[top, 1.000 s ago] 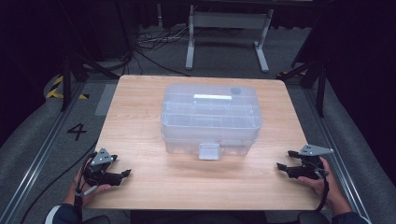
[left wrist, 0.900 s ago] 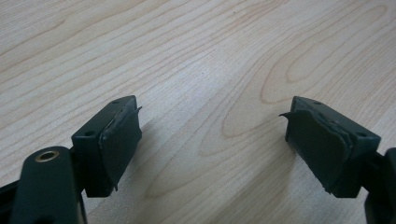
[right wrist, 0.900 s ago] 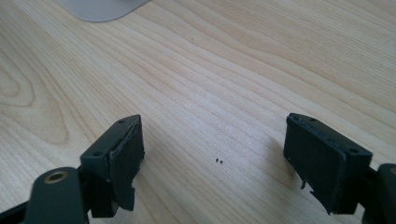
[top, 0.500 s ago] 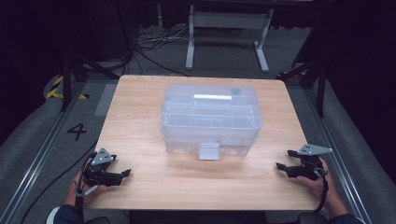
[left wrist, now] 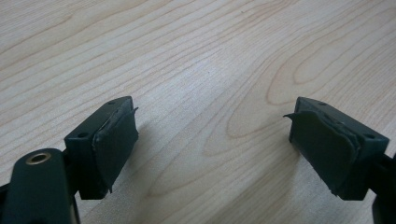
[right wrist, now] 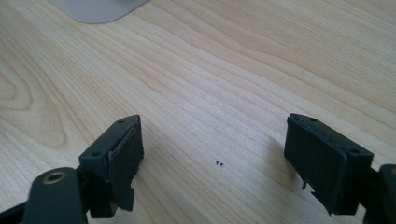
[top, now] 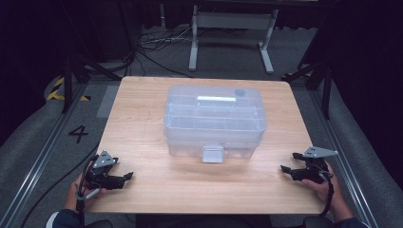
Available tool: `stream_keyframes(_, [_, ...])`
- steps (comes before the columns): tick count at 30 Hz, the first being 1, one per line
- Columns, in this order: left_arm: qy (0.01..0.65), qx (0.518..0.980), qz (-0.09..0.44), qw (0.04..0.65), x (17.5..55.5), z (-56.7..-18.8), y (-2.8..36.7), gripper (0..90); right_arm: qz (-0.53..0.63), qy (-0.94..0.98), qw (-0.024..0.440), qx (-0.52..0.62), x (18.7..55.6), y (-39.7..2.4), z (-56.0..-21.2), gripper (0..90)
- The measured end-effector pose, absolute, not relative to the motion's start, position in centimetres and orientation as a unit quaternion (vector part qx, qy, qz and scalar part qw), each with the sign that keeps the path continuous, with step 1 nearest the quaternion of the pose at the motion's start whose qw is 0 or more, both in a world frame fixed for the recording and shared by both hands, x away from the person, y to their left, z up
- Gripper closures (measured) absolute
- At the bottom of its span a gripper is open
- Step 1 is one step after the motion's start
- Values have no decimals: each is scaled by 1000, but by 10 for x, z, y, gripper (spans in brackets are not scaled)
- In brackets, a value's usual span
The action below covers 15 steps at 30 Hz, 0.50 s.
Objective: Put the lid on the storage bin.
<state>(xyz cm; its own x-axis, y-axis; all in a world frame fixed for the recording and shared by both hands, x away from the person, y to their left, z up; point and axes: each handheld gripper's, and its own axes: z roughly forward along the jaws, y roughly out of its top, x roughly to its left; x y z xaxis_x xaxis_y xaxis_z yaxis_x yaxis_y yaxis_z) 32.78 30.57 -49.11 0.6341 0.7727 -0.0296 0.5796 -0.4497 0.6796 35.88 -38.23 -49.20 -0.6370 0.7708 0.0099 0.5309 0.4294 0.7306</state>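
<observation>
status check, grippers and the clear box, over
Left gripper open, empty, near table's front left corner. Right gripper open, empty, front right. Clear box mid-table, lid shut, untouched. Nothing in the way.

Black tongs (top: 127,176) with grey three-cornered plates; trailing black cables; dark sleeves.

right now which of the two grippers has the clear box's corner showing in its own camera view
The right gripper: a grey corner of the clear box shows at the top of its view. The left gripper sees just bare wooden table.
</observation>
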Motion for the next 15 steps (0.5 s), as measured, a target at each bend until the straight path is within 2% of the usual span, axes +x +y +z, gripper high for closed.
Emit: stream_keyframes(15, [401, 840, 142, 336, 329, -491, 305, 146, 362, 829, 165, 394, 359, -382, -492, 199])
